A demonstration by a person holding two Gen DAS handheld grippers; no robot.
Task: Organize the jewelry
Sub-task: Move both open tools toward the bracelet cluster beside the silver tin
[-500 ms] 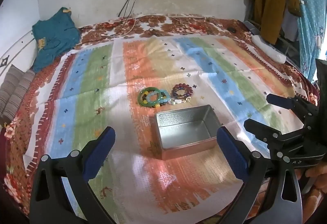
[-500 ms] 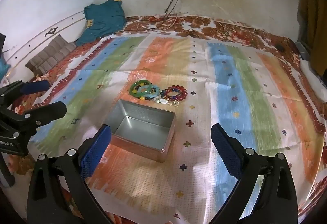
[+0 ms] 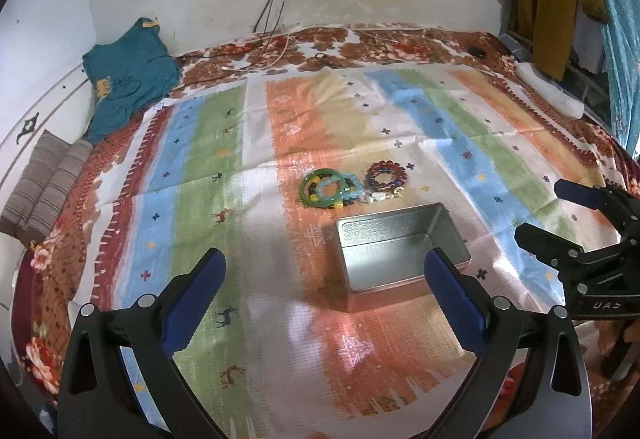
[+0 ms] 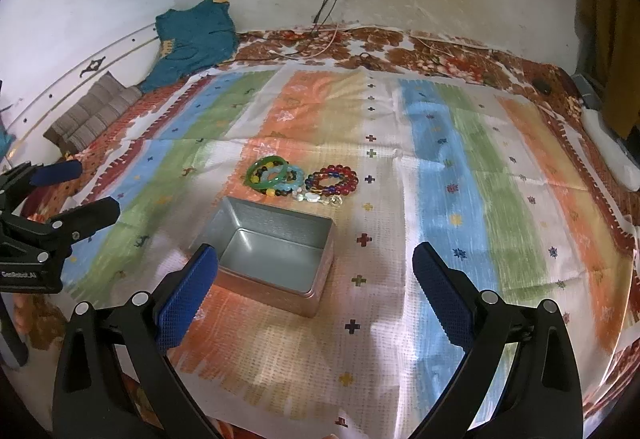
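While both grippers hung above the striped cloth (image 3: 208, 167), the left gripper (image 3: 326, 293) and right gripper (image 4: 316, 285) stood with fingers spread wide, holding nothing. An empty metal tin (image 3: 400, 251) lay on the cloth's orange stripe. Just beyond its far side lay the bracelets: a green bangle (image 3: 320, 187), a pale blue one (image 3: 343, 191) and a red-and-blue beaded one (image 3: 387, 175), outside the tin.

black left gripper (image 3: 324, 279), blue textured pads (image 3: 192, 303)
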